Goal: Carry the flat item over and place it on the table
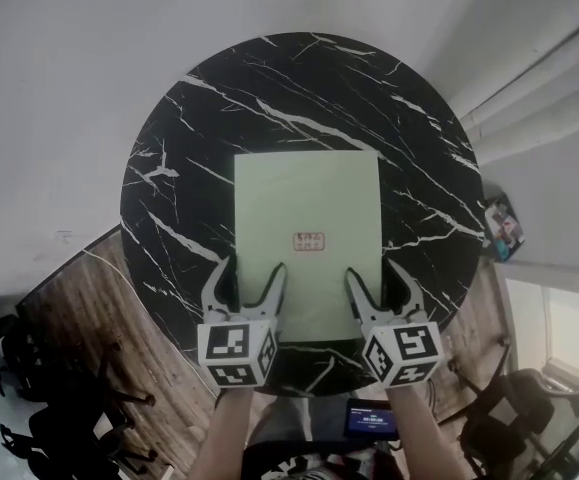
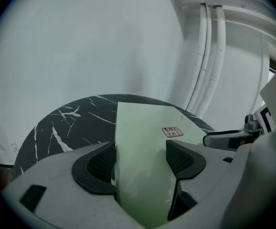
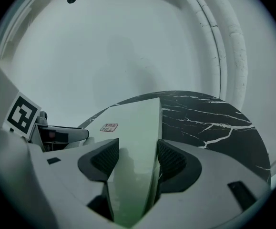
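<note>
Tongs: left tongs (image 1: 249,268) and right tongs (image 1: 373,270) are being held with jaws apart and nothing is being clamped. Each pair is straddling a near corner of the pale green flat rectangular board (image 1: 307,208).
Board position: it is lying flat on the round black white-veined marble bench (image 1: 199,138), straight ahead of both tongs and equally near each.
Long axis: it is running away from the person.
Coming move: a straight pull-back is being judged enough.
Surfaces: the board is showing smooth and thin, with a small red-printed label (image 1: 309,240); the bench is showing hard and glossy.

Soft, even, cool light filling scene; shadows showing faint; fisheye bending edges; black vignette ringing both gripper views; nearest foreground blurring slightly.
</note>
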Demonstrator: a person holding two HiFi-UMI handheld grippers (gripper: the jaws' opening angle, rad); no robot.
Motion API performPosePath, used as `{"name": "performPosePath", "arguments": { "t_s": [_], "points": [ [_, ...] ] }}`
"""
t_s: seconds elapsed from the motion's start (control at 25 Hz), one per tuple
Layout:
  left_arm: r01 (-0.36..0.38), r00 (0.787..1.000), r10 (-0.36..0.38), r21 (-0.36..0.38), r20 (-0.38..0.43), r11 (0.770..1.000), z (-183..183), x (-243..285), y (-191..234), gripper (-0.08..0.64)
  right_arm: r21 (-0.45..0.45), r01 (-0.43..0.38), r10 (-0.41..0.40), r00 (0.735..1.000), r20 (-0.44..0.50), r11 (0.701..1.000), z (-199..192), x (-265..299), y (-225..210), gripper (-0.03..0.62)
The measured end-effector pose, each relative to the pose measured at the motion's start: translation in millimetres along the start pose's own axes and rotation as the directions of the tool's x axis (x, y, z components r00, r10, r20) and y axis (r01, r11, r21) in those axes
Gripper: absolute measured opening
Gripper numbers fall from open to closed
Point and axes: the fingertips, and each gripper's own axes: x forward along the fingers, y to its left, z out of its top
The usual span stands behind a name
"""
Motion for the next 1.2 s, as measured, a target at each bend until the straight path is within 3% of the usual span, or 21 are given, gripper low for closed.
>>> {"name": "performPosePath", "arguments": {
  "t_s": [0.12,0.28,0.4,0.52,0.6,0.84,1.2],
  "points": [
    [-0.013,1.000,0.013,0.001,0.000,1.000,1,-2,3,0.319,-0.031,0.011,-0.011,1.000,-0.003,0.999,2,-2,1,0.230],
    [-0.045,0.999,0.045,0.025,0.004,0.999,5,-12,10,0.216,-0.058,0.022,-0.020,0.999,0.038,0.998,12,-11,6,0.230],
    [-0.031,0.999,0.029,0.048,0.030,0.998,13,-19,4,0.180,-0.073,0.019,-0.015,0.998,0.058,0.997,20,-17,11,0.230],
    [-0.010,0.998,0.006,0.066,0.066,0.998,23,-29,-3,0.065,-0.078,0.011,-0.006,0.998,0.070,0.997,24,-24,19,0.229],
    [-0.004,0.997,-0.003,0.078,0.083,0.997,28,-35,-7,0.035,-0.078,0.007,-0.001,0.997,0.077,0.997,26,-29,24,0.209],
    [0.014,0.994,-0.026,0.111,0.106,0.994,36,-56,-17,0.014,-0.093,0.007,0.004,0.993,0.121,0.996,35,-52,42,0.060],
    [0.034,0.982,-0.050,0.090,0.183,0.995,53,-110,-21,0.012,-0.111,0.008,0.013,0.982,0.186,0.994,48,-91,76,0.038]
  ]
}}
